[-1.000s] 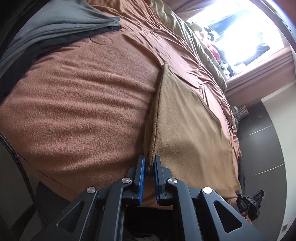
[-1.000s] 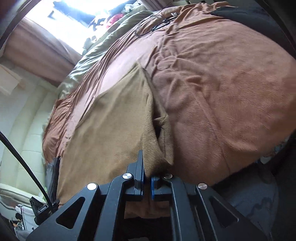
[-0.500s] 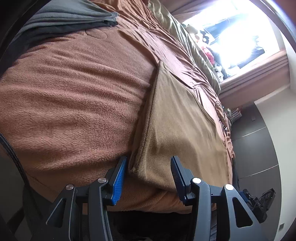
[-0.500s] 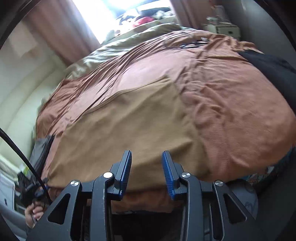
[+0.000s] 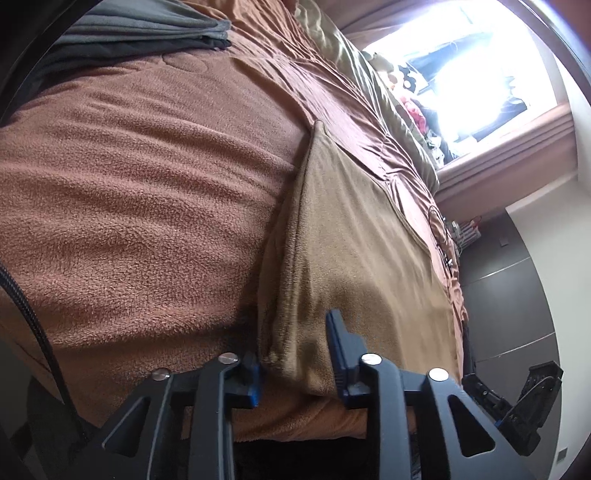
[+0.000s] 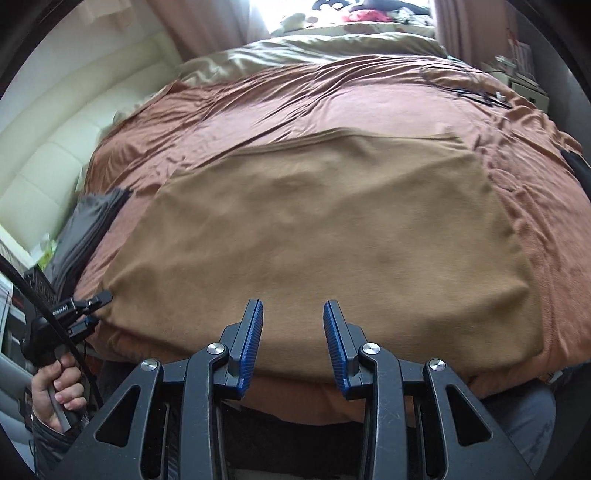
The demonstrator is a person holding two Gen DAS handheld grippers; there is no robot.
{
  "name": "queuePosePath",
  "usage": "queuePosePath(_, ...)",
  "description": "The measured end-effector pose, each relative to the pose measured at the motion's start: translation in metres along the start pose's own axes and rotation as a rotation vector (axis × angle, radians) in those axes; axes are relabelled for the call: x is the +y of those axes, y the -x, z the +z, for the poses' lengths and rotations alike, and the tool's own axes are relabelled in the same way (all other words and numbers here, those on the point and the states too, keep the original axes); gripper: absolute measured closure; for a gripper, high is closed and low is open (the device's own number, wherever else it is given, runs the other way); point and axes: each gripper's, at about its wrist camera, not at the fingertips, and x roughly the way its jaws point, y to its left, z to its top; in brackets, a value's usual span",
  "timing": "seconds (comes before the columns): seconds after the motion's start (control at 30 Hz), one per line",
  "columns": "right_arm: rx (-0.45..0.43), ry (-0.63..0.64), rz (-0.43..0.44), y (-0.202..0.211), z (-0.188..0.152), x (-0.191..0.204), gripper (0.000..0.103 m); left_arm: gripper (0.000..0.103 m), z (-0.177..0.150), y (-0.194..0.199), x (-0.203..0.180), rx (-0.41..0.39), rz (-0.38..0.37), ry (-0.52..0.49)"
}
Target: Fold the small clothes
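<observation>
A tan fleece cloth [image 5: 354,236] lies folded flat on the rust-brown blanket [image 5: 129,184] of a bed. My left gripper [image 5: 295,354] is at the cloth's near left corner. Its jaws are closing with that bunched corner between them, and a gap still shows at the right pad. From the right wrist the cloth [image 6: 325,229] spreads wide, with the left gripper [image 6: 94,312] at its left edge. My right gripper [image 6: 291,343] hovers open over the cloth's near edge with nothing between its pads. It also shows low on the right as the right gripper [image 5: 513,391].
A stack of grey folded clothes [image 5: 129,29] lies at the blanket's far left, the same grey stack [image 6: 85,221] in the right view. A black cable [image 6: 476,94] lies at the far right. An olive sheet [image 6: 314,51] lines the window side. A hand [image 6: 55,391] holds the left gripper's handle.
Both grippers let go of the cloth's corners and the cloth dropped flat. The left jaws opened wide, then narrowed around the corner. The right gripper swung left along the near edge and rolled level.
</observation>
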Motion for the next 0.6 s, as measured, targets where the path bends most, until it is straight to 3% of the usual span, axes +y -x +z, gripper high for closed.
queuePosePath(0.13, 0.046, 0.055, 0.000, -0.031, 0.010, 0.018, 0.075, 0.094, 0.001, 0.000, 0.007, -0.006, -0.010, 0.025)
queuePosePath(0.27, 0.116, 0.075, -0.020, -0.059, 0.010, 0.023, 0.087, 0.097, -0.001, 0.004, 0.006, -0.021, -0.021, 0.024)
queuePosePath(0.37, 0.172, 0.069, -0.039, -0.071, 0.005, 0.022, 0.091, 0.097, -0.002, 0.007, 0.003, -0.028, -0.030, 0.015)
queuePosePath(0.5, 0.200, 0.071, -0.057, -0.069, 0.011, 0.026, 0.094, 0.098, -0.001, 0.008, 0.002, -0.031, -0.041, 0.027)
queuePosePath(0.6, 0.174, 0.058, -0.049, -0.069, 0.024, 0.026, 0.096, 0.098, -0.001, 0.010, 0.010, -0.030, -0.054, 0.052)
